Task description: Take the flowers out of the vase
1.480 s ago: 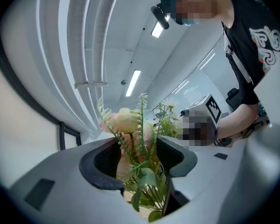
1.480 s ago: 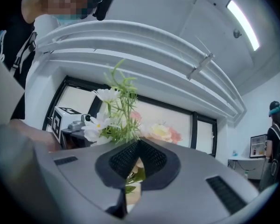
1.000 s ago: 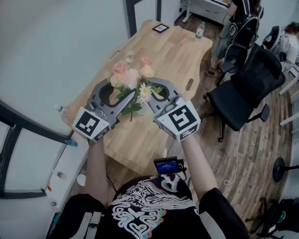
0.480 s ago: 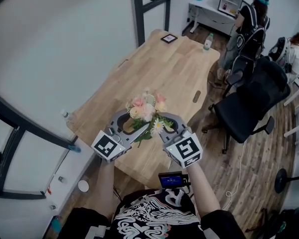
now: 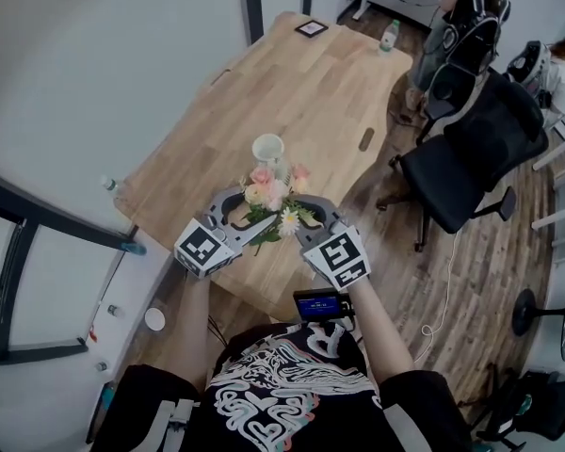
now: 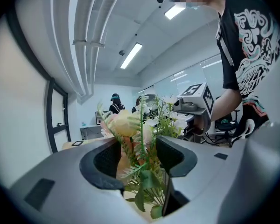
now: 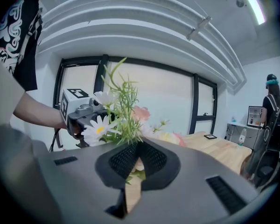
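Observation:
A white vase (image 5: 268,148) stands upright on the wooden table (image 5: 311,92), just beyond the flowers. My left gripper (image 5: 249,214) holds a bunch of pink and peach flowers (image 5: 263,185) by the stems, its jaws wide around them. In the left gripper view the bunch (image 6: 124,124) fills the gap of that gripper (image 6: 139,156). My right gripper (image 5: 302,217) is shut on thin green stems of white daisies (image 5: 289,220). The right gripper view has the stems pinched in that gripper (image 7: 137,160), with a daisy (image 7: 98,130) above. Both bunches touch over the table's near edge.
A black office chair (image 5: 471,158) stands right of the table. A bottle (image 5: 388,34) and a small black frame (image 5: 311,28) sit at the table's far end. People stand and sit at the back right. A window wall runs along the left.
Both grippers have come down toward the table's near edge, still carrying the flowers. The white vase, hidden behind the blooms earlier, now shows beyond them.

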Available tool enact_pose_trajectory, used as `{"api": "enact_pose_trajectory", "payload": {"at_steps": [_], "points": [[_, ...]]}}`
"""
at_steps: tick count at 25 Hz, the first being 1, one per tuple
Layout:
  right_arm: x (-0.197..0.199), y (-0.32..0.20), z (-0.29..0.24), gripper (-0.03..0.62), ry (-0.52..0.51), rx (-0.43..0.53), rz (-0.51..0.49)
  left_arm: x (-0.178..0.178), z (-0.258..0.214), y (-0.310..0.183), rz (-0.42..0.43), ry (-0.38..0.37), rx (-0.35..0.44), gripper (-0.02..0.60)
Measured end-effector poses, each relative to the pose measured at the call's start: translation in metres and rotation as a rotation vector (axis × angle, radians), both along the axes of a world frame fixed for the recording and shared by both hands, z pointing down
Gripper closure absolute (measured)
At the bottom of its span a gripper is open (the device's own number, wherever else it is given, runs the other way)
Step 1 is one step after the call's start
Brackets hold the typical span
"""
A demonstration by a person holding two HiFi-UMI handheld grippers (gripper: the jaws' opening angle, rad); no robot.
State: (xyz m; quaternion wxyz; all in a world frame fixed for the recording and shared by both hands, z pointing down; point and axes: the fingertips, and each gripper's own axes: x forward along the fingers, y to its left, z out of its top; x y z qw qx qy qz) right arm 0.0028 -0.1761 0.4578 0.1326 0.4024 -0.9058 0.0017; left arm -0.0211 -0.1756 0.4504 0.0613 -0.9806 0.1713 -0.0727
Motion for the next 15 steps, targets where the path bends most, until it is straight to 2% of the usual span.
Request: {"api": "enact_pose_trajectory", "payload": {"at_steps": [15], "points": [[0.029, -0.009, 0.098, 0.588, 0.102, -0.188, 0.021, 0.034, 0.094, -0.015, 0.082, -0.175, -0.139, 0.339]]}}
